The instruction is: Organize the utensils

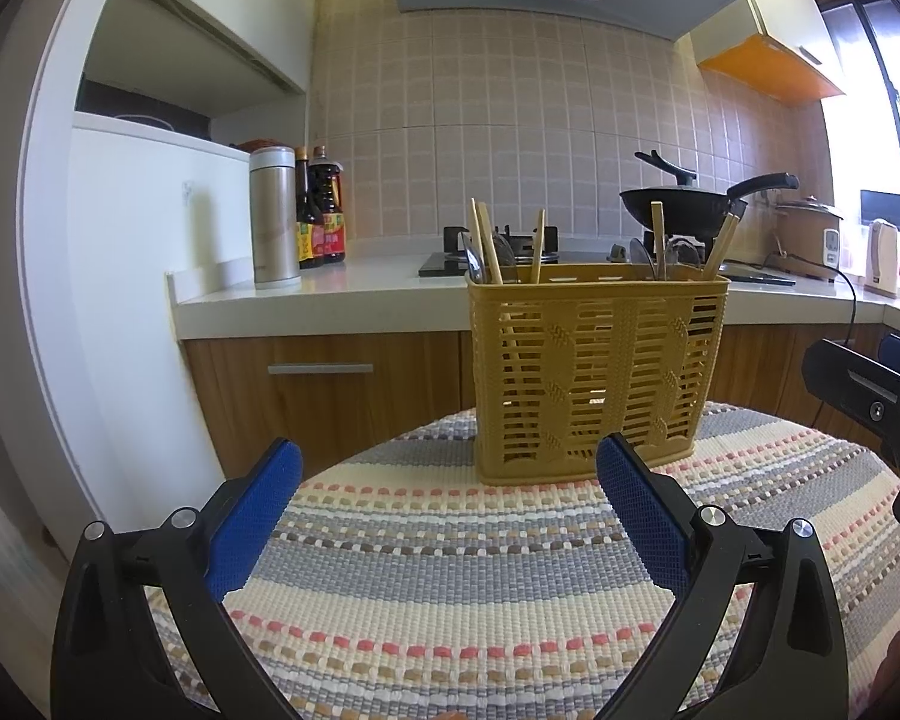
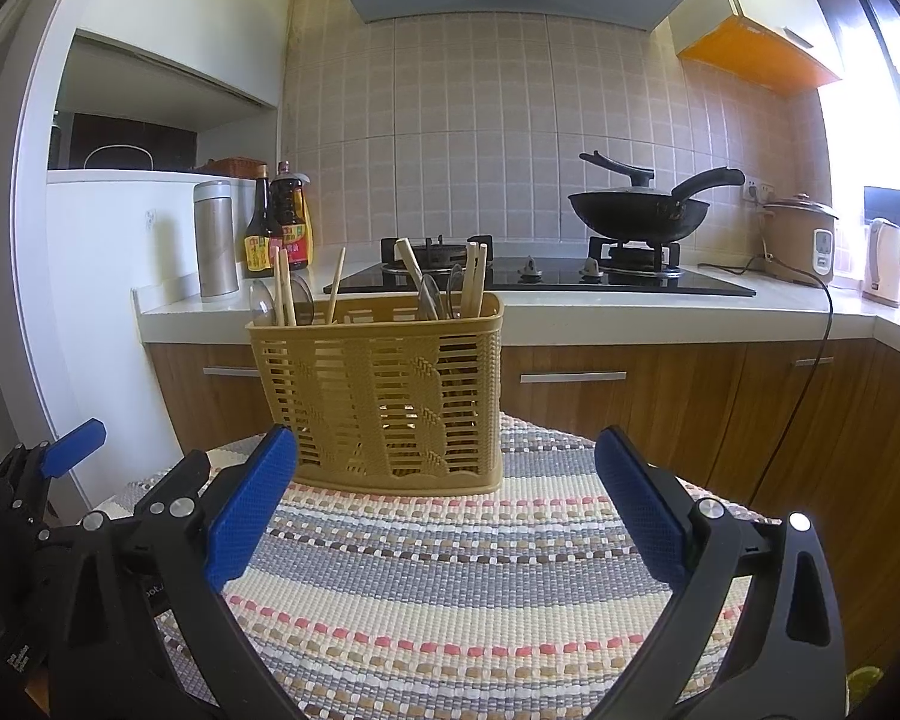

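A yellow slotted plastic utensil basket [image 1: 594, 372] stands upright on a striped woven mat [image 1: 450, 570]. It holds wooden chopsticks [image 1: 486, 243] and metal spoons [image 1: 641, 258] standing in its left and right ends. It also shows in the right wrist view [image 2: 384, 390], with chopsticks [image 2: 285, 288] and spoons [image 2: 429, 297]. My left gripper [image 1: 450, 468] is open and empty, just short of the basket's front. My right gripper [image 2: 447, 459] is open and empty, to the basket's right front. The right gripper's body shows at the left view's right edge [image 1: 870, 402].
Behind the mat [image 2: 450, 570] runs a white kitchen counter [image 2: 570, 315] with a gas hob [image 2: 540, 282], a black wok [image 2: 636, 210], a steel flask [image 2: 216, 240], sauce bottles [image 2: 288, 222], a rice cooker [image 2: 801, 237] and a kettle [image 2: 882, 261]. Wooden cabinets stand below.
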A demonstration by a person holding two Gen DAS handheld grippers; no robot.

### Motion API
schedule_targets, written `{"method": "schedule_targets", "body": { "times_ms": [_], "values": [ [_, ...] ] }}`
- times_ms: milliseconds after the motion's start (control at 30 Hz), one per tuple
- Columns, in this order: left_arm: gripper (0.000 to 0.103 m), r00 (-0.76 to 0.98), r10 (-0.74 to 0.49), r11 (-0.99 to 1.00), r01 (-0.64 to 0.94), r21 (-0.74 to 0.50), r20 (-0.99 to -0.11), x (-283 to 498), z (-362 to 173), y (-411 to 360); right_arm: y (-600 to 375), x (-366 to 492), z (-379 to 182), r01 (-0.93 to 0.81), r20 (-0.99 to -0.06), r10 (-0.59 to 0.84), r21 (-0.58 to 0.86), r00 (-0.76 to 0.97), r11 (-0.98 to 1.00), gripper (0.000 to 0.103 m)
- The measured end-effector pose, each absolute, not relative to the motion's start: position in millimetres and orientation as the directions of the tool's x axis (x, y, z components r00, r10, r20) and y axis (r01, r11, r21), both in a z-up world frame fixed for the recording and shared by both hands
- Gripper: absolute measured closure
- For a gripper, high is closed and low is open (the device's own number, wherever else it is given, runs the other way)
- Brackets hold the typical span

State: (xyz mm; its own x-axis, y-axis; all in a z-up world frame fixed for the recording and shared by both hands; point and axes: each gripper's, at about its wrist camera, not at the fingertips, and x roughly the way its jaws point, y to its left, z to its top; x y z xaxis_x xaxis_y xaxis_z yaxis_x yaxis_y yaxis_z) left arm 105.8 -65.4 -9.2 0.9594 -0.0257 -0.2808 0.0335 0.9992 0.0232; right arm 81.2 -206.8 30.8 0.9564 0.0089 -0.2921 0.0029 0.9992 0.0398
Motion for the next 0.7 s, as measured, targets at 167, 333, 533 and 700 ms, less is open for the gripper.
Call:
{"method": "schedule_targets", "body": {
  "times_ms": [167, 333, 533, 700],
  "values": [
    [0.008, 0.959, -0.026, 0.999, 0.034, 0.022, -0.282, 106.6, -9.3, -65.2, -206.8, 81.4, 30.6, 0.004, -0.294, 0.008, 0.042, 0.956, 0.999, 0.008],
    [0.008, 0.959, -0.025, 0.999, 0.033, 0.023, -0.282, 106.9, -9.2, -65.1, -206.9, 82.7, 30.7, 0.003, -0.297, 0.01, 0.044, 0.955, 0.999, 0.008],
    [0.008, 0.959, -0.026, 0.999, 0.034, 0.023, -0.284, 107.4, -10.1, -65.0, -207.1, 83.3, 29.8, 0.001, -0.299, 0.012, 0.041, 0.954, 0.999, 0.008],
    [0.008, 0.958, -0.024, 0.999, 0.033, 0.024, -0.285, 107.9, -10.3, -65.3, -207.8, 84.3, 28.8, -0.001, -0.301, 0.013, 0.041, 0.953, 0.999, 0.008]
  ]
}}
